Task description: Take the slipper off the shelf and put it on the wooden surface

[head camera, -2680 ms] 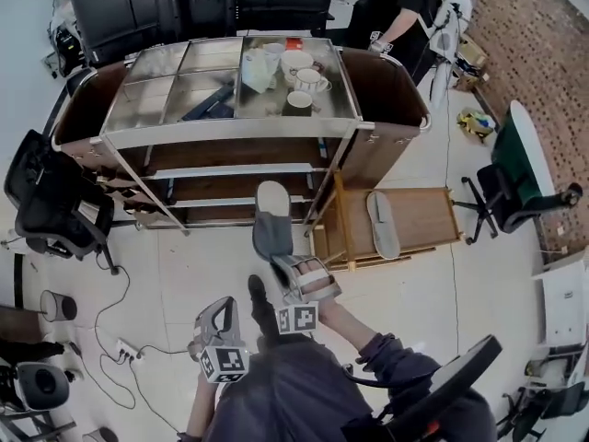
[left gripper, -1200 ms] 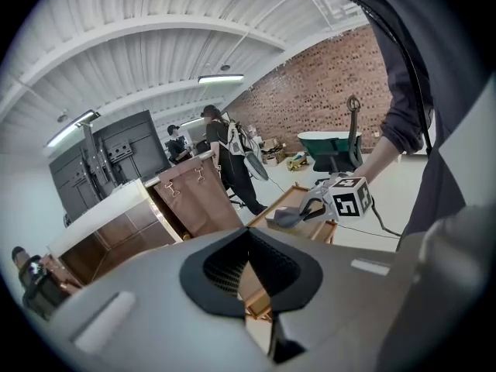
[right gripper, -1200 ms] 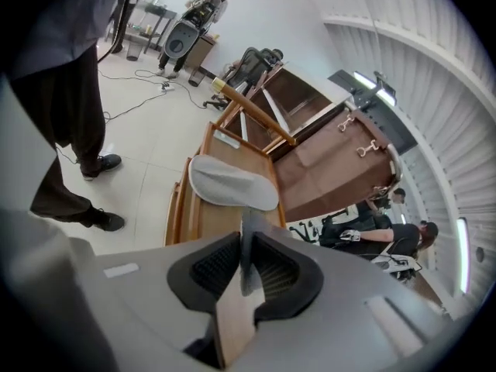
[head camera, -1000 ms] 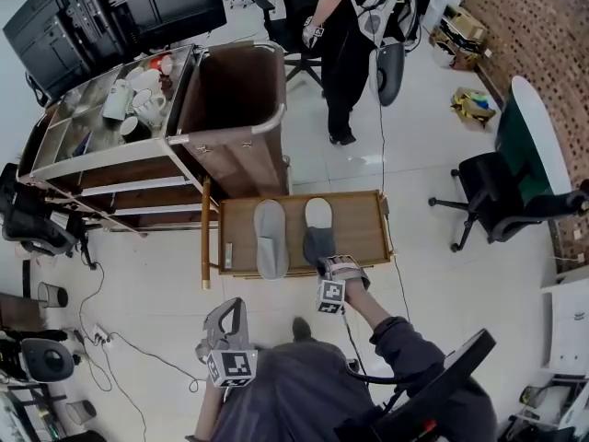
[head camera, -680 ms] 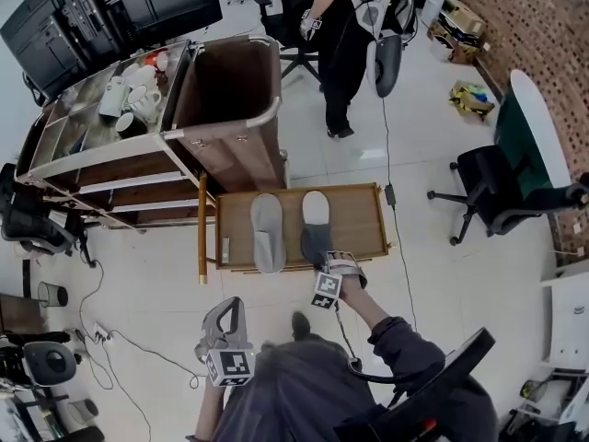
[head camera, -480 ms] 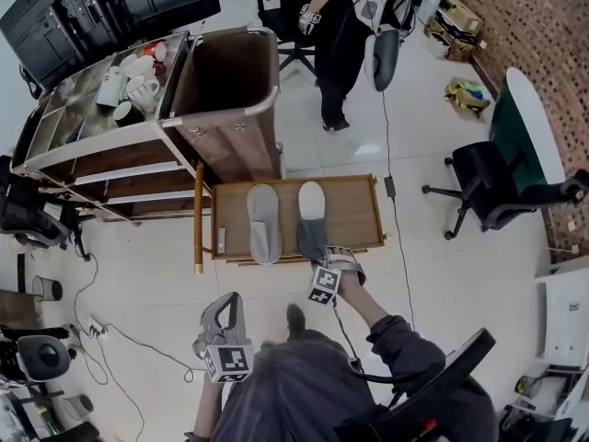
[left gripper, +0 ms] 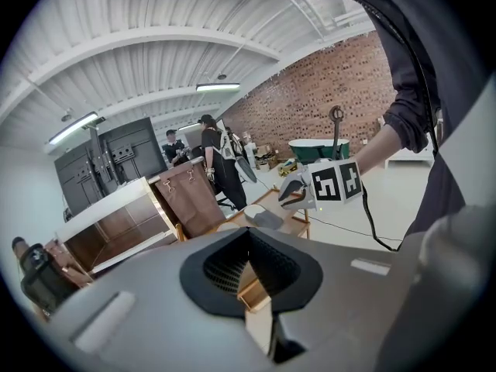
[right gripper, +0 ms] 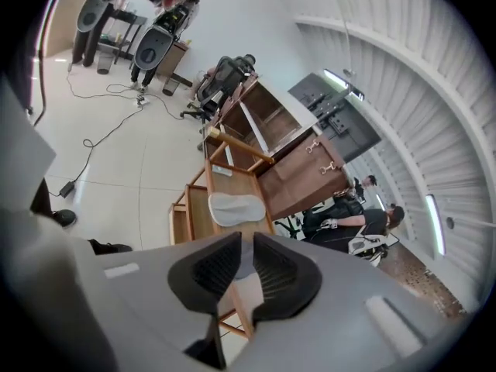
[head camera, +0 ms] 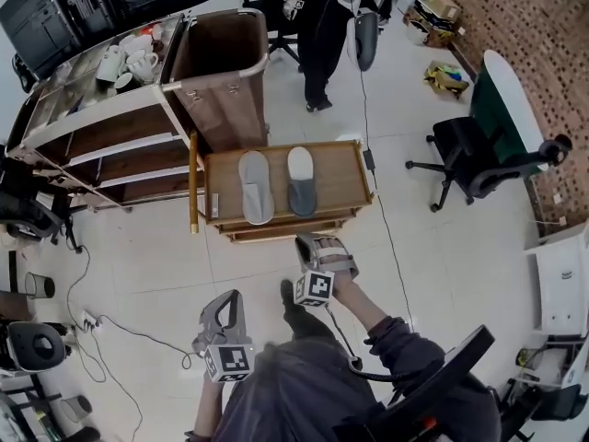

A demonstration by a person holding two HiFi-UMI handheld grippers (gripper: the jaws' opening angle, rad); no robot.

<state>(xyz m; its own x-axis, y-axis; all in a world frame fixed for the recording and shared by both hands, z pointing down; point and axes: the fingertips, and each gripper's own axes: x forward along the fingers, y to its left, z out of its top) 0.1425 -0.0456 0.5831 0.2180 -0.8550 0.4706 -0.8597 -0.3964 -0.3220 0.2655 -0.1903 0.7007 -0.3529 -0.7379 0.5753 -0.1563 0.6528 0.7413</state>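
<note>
On wooden surface (head camera: 342, 179), slipper (head camera: 301, 182) clear of right gripper (head camera: 316, 241), fingers (right gripper: 211, 268) just narrowed, empty, left gripper (left gripper: 248, 246) closed.

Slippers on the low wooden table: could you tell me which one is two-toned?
The right-hand slipper: white at its far end, dark grey nearer; the left-hand slipper is light grey throughout.

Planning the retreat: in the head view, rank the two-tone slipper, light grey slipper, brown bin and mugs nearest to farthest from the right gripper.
From the right gripper, whose jaws have just been closing on nothing:
1. Two-tone slipper, right on the wooden surface.
2. Light grey slipper, left of it.
3. Brown bin, behind.
4. Mugs, far left on the shelf.
</note>
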